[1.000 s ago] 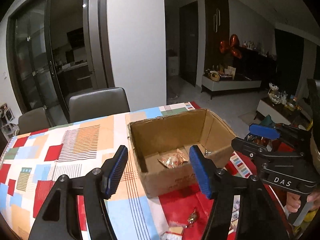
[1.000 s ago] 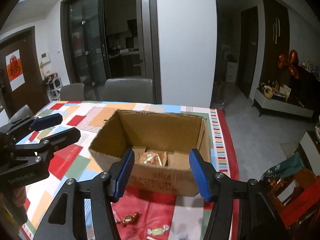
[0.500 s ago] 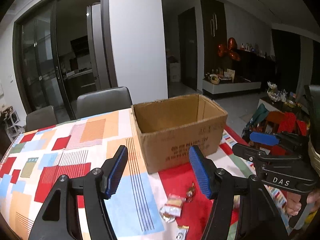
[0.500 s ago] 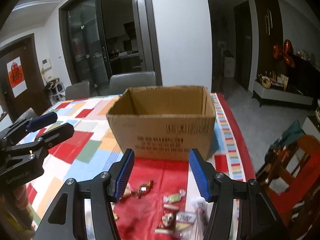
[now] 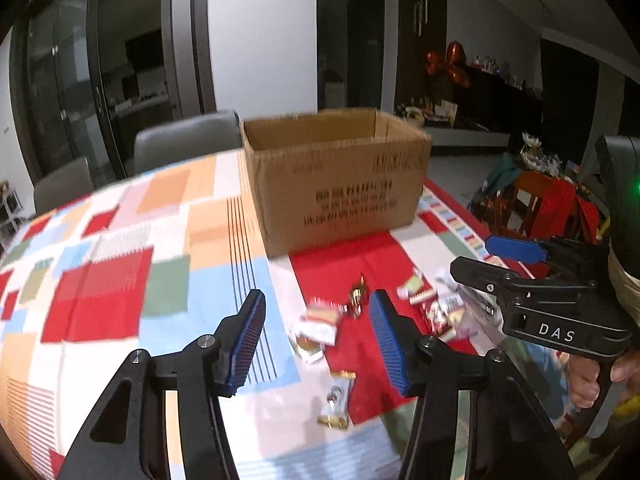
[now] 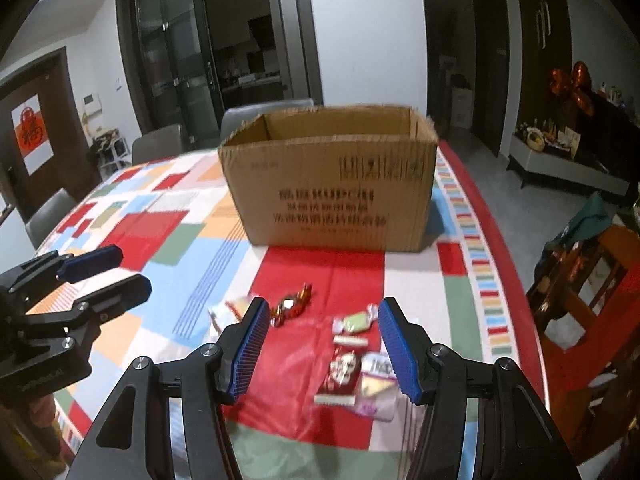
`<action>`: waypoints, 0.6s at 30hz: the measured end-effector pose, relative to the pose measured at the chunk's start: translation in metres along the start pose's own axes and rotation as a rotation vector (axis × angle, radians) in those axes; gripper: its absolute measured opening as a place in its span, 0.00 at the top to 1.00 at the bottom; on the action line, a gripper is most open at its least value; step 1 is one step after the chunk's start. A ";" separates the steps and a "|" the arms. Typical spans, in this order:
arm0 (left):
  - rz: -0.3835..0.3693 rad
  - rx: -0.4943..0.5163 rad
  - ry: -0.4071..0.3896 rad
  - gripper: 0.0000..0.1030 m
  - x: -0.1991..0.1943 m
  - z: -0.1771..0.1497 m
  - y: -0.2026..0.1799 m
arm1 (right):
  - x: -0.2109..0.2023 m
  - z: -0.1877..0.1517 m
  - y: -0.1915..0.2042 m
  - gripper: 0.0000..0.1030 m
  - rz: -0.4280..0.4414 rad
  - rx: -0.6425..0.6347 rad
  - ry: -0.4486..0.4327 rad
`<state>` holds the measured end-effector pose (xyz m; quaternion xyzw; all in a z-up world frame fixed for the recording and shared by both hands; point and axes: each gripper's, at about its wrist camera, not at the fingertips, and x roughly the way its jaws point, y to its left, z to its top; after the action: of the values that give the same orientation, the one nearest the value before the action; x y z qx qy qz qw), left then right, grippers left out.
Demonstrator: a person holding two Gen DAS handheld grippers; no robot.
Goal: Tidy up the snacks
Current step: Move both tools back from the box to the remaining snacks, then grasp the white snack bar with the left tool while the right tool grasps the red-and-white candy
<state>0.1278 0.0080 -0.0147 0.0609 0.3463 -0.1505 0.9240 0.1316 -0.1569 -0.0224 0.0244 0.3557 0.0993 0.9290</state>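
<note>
My left gripper (image 5: 316, 340) hung with its blue pads spread wide and nothing between them, low over the patchwork cloth of the desk (image 5: 120, 280). Just beyond its opening lay a white-and-red packet (image 5: 316, 322), partly between the pads as that camera saw it, and a gold-wrapped sweet (image 5: 357, 298) sat a little farther on, close to the right pad. Nearer to me, below the gripper's mouth, a small foil-ended snack (image 5: 336, 402) rested on the edge of the red panel. The frame was blurred there, so I could not tell whether the packet was one item or two stacked.

Farther back, at the middle of the desk, the cardboard box (image 6: 332, 184) stood upright with its top open, well apart from both grippers; its inside was hidden from this low angle.

My right gripper (image 6: 320, 344) was likewise wide and empty, poised above the red panel in front of the box. The red-gold sweet (image 6: 290, 308) lay just past its left pad. A pale green wrapped candy (image 6: 356, 320) sat between the pads, toward the right one, and under it a dark red packet (image 6: 342, 372) touched a white-and-purple packet (image 6: 378, 384) beside the right pad. From this camera my left gripper (image 6: 100, 276) showed at the far left edge, open, apart from the snack cluster.
</note>
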 end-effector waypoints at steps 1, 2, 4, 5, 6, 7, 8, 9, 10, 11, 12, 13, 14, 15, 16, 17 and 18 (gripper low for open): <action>-0.001 -0.005 0.014 0.50 0.002 -0.005 0.000 | 0.002 -0.003 0.001 0.44 0.003 -0.002 0.009; -0.004 -0.007 0.029 0.50 0.005 -0.009 0.000 | 0.005 -0.007 0.001 0.44 0.005 -0.002 0.023; -0.006 -0.010 0.055 0.52 0.009 -0.017 -0.001 | 0.010 -0.013 0.002 0.44 0.011 -0.001 0.045; -0.009 -0.014 0.071 0.52 0.012 -0.021 -0.002 | 0.013 -0.017 0.002 0.44 0.012 0.002 0.058; -0.013 -0.017 0.088 0.53 0.015 -0.025 -0.002 | 0.015 -0.020 0.002 0.44 0.014 0.006 0.069; -0.018 -0.020 0.103 0.54 0.017 -0.030 -0.003 | 0.018 -0.023 0.002 0.44 0.018 0.010 0.083; -0.020 -0.021 0.116 0.54 0.020 -0.034 -0.003 | 0.021 -0.025 0.001 0.45 0.019 0.010 0.094; -0.021 -0.022 0.125 0.55 0.023 -0.036 -0.003 | 0.024 -0.028 0.001 0.45 0.017 0.009 0.101; -0.023 -0.025 0.139 0.55 0.025 -0.040 -0.004 | 0.026 -0.030 0.001 0.45 0.012 0.007 0.109; -0.028 -0.026 0.153 0.56 0.028 -0.043 -0.004 | 0.029 -0.032 0.000 0.48 0.011 0.007 0.118; -0.032 -0.027 0.165 0.57 0.031 -0.046 -0.005 | 0.031 -0.034 0.000 0.51 0.012 0.008 0.124; -0.035 -0.029 0.176 0.59 0.034 -0.048 -0.005 | 0.033 -0.036 0.000 0.51 0.011 0.005 0.134; -0.039 -0.031 0.184 0.59 0.036 -0.050 -0.005 | 0.035 -0.038 -0.001 0.51 0.008 0.006 0.139; -0.046 -0.035 0.195 0.59 0.039 -0.051 -0.005 | 0.038 -0.040 -0.003 0.51 0.007 0.012 0.147; -0.053 -0.041 0.209 0.59 0.043 -0.054 -0.005 | 0.041 -0.042 -0.004 0.51 0.009 0.018 0.156; -0.056 -0.042 0.216 0.60 0.045 -0.055 -0.005 | 0.043 -0.043 -0.006 0.54 0.008 0.019 0.162; -0.060 -0.044 0.224 0.61 0.047 -0.057 -0.005 | 0.045 -0.045 -0.007 0.55 0.006 0.020 0.171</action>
<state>0.1246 0.0042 -0.0884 0.0467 0.4523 -0.1625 0.8757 0.1359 -0.1553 -0.0863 0.0262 0.4347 0.0999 0.8946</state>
